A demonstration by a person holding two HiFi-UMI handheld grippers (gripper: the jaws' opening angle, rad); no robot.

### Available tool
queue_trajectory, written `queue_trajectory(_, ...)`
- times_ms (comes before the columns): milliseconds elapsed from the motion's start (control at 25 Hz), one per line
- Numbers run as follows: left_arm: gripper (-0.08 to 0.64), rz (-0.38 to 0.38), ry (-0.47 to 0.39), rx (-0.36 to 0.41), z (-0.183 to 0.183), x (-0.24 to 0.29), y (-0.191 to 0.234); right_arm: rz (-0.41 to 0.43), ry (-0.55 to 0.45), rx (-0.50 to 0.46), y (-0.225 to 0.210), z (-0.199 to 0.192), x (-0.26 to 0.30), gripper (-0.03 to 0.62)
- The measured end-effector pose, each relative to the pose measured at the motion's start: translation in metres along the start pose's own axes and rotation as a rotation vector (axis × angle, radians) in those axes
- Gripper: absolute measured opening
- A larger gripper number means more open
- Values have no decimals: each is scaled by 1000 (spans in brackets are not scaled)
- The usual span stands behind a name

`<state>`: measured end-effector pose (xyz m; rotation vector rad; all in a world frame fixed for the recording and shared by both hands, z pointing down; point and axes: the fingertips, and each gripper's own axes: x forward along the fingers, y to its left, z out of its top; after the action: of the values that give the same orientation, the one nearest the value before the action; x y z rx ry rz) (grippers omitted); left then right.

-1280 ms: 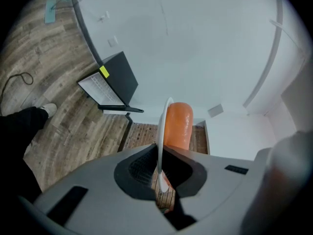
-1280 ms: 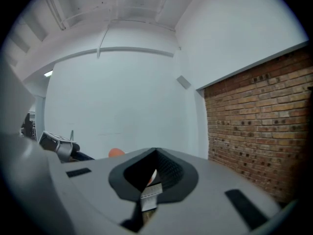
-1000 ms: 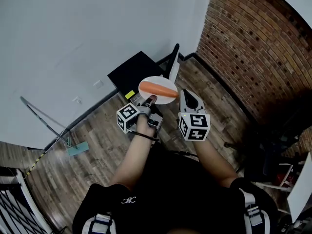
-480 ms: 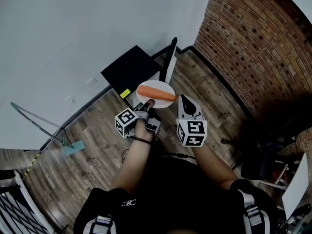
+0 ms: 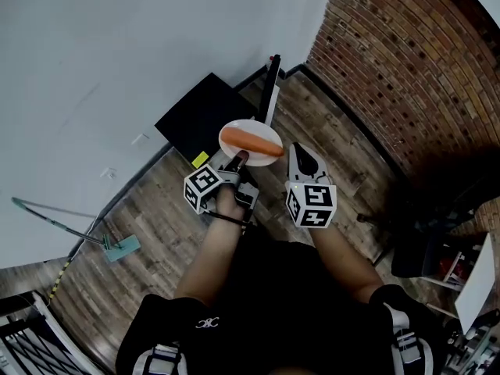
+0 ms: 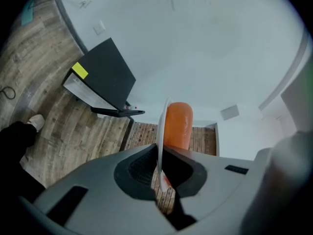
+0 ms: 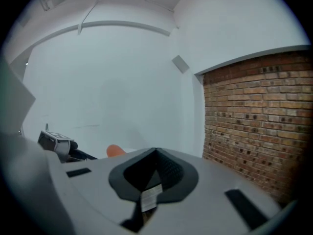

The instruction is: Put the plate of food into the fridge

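Observation:
A white plate [image 5: 232,128] carrying an orange carrot [image 5: 251,141] is held level at its near rim, with my left gripper [image 5: 237,160] shut on it. In the left gripper view the plate's thin edge [image 6: 161,126] runs between the jaws of that gripper [image 6: 159,153], and the carrot [image 6: 178,124] lies on its right side. My right gripper [image 5: 305,156] hovers just right of the plate, shut and empty [image 7: 155,153]. A low black-topped fridge [image 5: 199,116] stands against the white wall beyond the plate, its door [image 5: 270,88] swung open.
A brick wall [image 5: 406,61] runs along the right. Dark furniture and gear [image 5: 426,237] stand on the wooden floor at right. A mop with a teal head [image 5: 123,248] leans by the white wall at left. A yellow sticker [image 6: 79,71] marks the fridge's top.
The left gripper still holds the plate and both grippers keep nearly the same pose. The view has swung a little, so the fridge and the mop now sit further left.

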<state>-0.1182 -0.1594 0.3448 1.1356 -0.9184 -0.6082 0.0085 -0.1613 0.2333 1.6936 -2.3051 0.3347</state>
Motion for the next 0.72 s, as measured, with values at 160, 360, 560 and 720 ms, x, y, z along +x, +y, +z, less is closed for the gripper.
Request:
queue_trajectory(160,23,25,42,24,9,21,5,-43,15,2,-11,-4,9,12)
queue_trajectory(360,23,83,118,4,-7,47,27,-93,72,43,-42,-24,14,13)
queue_trajectory(560,23,132,155,18,-31,78,49,-78,112,80,-80,-45,30,14)
queue_trajectory(720,23,146,160,52,-37,96,71,-50,147,104,-101,-76,53,13)
